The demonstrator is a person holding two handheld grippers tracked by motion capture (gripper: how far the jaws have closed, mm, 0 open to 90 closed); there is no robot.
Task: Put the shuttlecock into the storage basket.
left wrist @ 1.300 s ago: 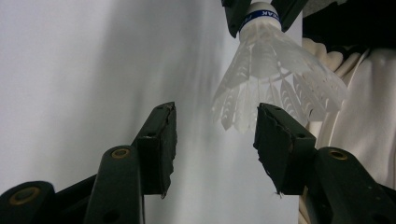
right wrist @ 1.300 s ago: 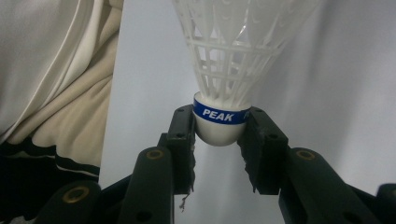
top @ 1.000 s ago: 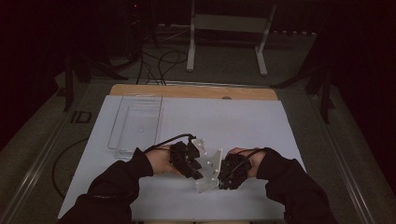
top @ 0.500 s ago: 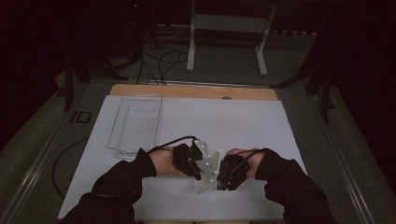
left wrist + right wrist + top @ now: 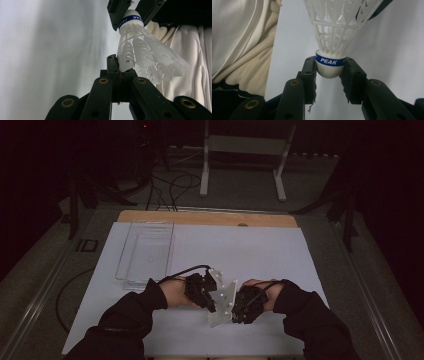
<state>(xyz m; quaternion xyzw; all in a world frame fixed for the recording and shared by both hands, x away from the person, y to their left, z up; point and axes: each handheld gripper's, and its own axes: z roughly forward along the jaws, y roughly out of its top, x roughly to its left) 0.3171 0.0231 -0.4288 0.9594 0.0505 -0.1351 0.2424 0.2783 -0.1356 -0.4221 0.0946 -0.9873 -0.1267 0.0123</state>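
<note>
Pinching the rim of the shuttlecock's [image 5: 145, 50] plastic skirt with the left fingers [image 5: 111, 63], closed right down on that thin lattice. Clamping the white cork just below its blue band with the right fingers [image 5: 309, 72], drawn in tight on both sides. Holding the shuttlecock between the two grippers, above the near part of the white sheet [image 5: 250, 250] on the bench.

Risking a crushed or kinked skirt, judging by how hard the left fingers are biting on so flimsy an edge – any pull apart likely tearing a rib or bending it for good. Risking a slip at the other end too: gripping a rounded, smooth cork by two flat pads, so a twist from either hand possibly squeezing it out and dropping it onto the sheet, or leaving it dangling from the skirt alone.

Working close to a pale cloth [image 5: 190, 50] just behind – possibly snagging the lattice there. Keeping well apart from the clear tray [image 5: 147, 252], so no trouble from that side.
</note>
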